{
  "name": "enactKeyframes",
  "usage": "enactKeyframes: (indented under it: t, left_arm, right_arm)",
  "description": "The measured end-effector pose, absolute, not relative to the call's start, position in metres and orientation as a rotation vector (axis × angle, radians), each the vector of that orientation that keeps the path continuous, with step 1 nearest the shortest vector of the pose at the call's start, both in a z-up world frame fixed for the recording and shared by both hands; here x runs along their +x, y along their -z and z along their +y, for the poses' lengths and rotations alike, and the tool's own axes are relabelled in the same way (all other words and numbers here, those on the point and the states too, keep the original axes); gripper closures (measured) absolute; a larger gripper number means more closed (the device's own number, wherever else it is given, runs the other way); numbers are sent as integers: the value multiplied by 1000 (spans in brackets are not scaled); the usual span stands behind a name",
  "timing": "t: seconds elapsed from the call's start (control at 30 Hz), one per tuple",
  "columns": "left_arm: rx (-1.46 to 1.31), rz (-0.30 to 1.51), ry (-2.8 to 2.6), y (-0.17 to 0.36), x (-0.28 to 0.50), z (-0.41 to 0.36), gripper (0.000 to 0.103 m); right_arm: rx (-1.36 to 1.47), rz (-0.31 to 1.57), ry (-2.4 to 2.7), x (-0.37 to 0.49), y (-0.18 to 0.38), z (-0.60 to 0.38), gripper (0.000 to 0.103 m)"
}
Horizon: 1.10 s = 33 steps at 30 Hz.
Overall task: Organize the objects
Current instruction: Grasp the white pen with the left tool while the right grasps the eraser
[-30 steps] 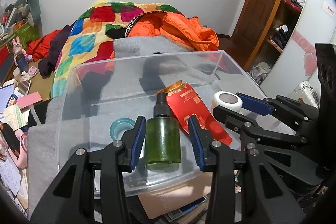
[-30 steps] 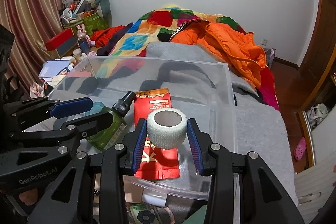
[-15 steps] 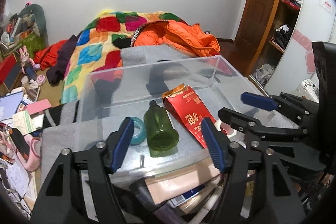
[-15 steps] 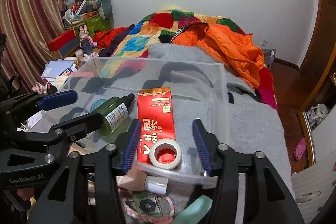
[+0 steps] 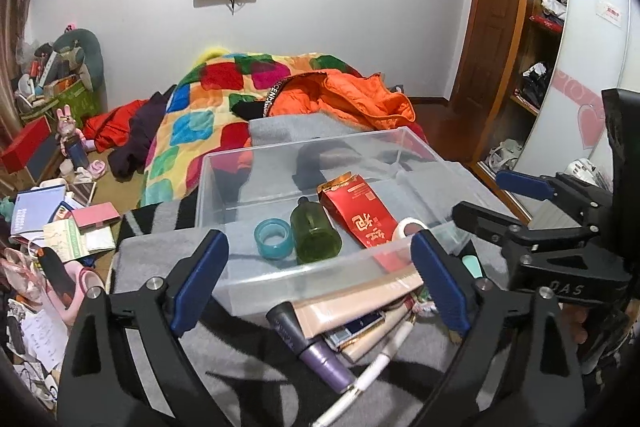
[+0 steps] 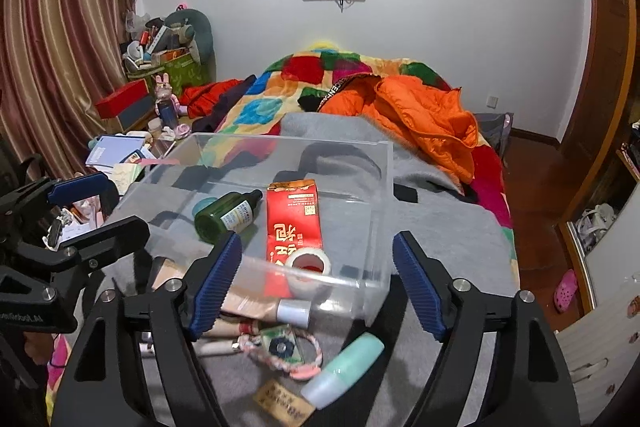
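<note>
- Clear plastic bin (image 6: pixel 384 187) on grey blanket (image 6: pixel 448 227) = landmark; it collects the loose stuff.
- Inside bin: green bottle (image 5: pixel 314 233) lying flat, teal tape ring (image 5: pixel 273 238) beside it, red packet (image 6: pixel 294 223), white tape roll (image 6: pixel 309 264) at near wall.
- Left gripper (image 5: pixel 320 279) & right gripper (image 6: pixel 316 279): jaws opening, nothing between, both released.
- Unsorted pile outside near wall: purple tube (image 5: pixel 308 347), mint bottle (image 6: pixel 344 369), likely next.

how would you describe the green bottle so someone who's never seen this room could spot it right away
Find the clear plastic bin on the grey blanket at the foot of the bed. Inside, the green bottle lies on its side between a blue tape ring and a red packet. It is the only dark green thing in the bin, with a black cap and a white label.
</note>
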<state>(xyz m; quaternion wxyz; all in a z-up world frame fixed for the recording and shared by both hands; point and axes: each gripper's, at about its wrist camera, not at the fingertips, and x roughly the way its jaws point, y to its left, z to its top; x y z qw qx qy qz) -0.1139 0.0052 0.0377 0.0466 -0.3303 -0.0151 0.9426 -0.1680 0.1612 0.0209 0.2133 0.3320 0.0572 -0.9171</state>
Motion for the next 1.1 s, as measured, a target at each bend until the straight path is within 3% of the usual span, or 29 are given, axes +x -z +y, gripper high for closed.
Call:
enactKeyframes:
  t: [0.3,0.63,0.97,1.03,1.07,1.1]
  left_arm:
    - [-1030,-26,-2902,-30,-79,-5,8]
    - [-1155,-106,-2855,6,-56,-15,8]
    - [-1278,-74,-2748,51,-53,8,8]
    - [-1285,-78,-2731,56,-51,10,17]
    - [-1292,-83,-2714,59,-50,11,32]
    - [-1301,-75,-2701,61,-49,13,35]
  right_arm:
    - [888,113,2542,-133,-22,178,20]
    - [1028,55,2476,-113,16,190,20]
    - [1140,83,2408,-101,57,184,20]
    - [1144,89,2404,-100,62,182,21]
    - [1148,89,2398,-100,64,181,24]
    - [1150,88,2396,-101,65,181,27]
